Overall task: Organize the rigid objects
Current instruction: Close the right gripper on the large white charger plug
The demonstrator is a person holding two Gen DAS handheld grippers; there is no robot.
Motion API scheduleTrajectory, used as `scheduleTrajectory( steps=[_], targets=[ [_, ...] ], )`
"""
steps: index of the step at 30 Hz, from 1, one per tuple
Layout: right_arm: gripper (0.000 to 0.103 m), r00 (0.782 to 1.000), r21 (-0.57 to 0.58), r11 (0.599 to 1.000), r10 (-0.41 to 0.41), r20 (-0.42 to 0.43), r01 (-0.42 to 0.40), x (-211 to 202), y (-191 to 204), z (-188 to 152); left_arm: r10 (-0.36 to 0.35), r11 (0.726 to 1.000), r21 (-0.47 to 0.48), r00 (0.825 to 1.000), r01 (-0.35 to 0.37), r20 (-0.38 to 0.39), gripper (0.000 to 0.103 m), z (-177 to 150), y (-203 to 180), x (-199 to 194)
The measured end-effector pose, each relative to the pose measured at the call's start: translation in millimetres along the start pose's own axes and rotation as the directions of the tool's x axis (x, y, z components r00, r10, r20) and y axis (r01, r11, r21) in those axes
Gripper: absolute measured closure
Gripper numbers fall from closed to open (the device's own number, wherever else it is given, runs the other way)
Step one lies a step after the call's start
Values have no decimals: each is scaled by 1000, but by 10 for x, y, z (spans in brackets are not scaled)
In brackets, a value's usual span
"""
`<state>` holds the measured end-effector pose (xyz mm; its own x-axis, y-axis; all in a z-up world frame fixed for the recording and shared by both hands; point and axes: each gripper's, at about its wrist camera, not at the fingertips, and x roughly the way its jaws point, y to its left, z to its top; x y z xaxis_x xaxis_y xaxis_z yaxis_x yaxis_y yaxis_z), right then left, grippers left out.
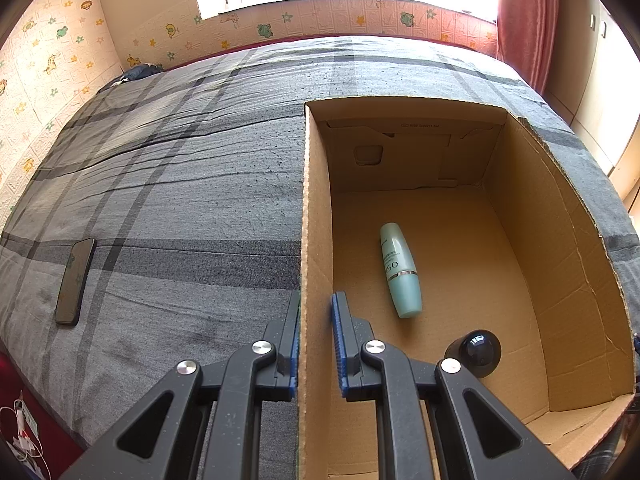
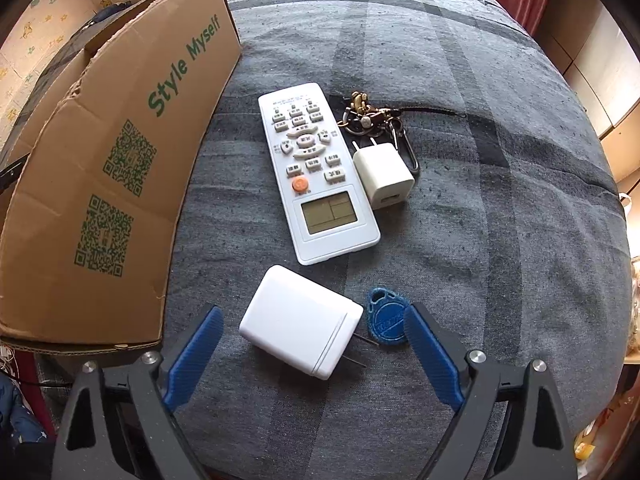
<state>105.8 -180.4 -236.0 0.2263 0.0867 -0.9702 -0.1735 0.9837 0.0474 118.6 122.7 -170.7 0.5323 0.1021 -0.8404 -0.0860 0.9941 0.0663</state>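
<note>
White boxy plastic charger (image 2: 301,329), light, stiff, slick: take its flat sides; right gripper (image 2: 314,342) open around it, remote (image 2: 316,176) at twelve o'clock; left gripper (image 1: 316,344) clamps cardboard box wall (image 1: 310,240).

A grey plaid bedspread (image 1: 180,184) covers the bed. Cartoon-animal wallpaper (image 1: 48,60) lines the wall past its far-left corner; a red curtain (image 1: 524,20) hangs beyond its far-right corner.

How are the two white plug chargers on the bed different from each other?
The big charger is wide and flat, and lies between the open right gripper; the small charger is a cube beside the remote. The big charger's prongs point toward the camera, the small charger's away. Both are white, two-pronged.
</note>
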Motion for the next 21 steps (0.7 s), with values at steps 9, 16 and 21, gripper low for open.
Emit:
scheduleTrajectory(
  steps=[9, 16, 21],
  targets=[
    [38, 1000, -16, 1000, -22, 12, 22, -19, 109, 10, -1, 1000, -1, 1000, 1, 0, 89, -7, 7, -1],
    [38, 999, -8, 1000, -26, 28, 26, -216, 75, 2, 0, 1000, -1, 1000, 0, 0, 89, -8, 3, -1],
    [38, 999, -3, 1000, -30, 43, 30, -427, 109, 63, 0, 1000, -1, 1000, 0, 0, 89, -9, 3, -3]
  ],
)
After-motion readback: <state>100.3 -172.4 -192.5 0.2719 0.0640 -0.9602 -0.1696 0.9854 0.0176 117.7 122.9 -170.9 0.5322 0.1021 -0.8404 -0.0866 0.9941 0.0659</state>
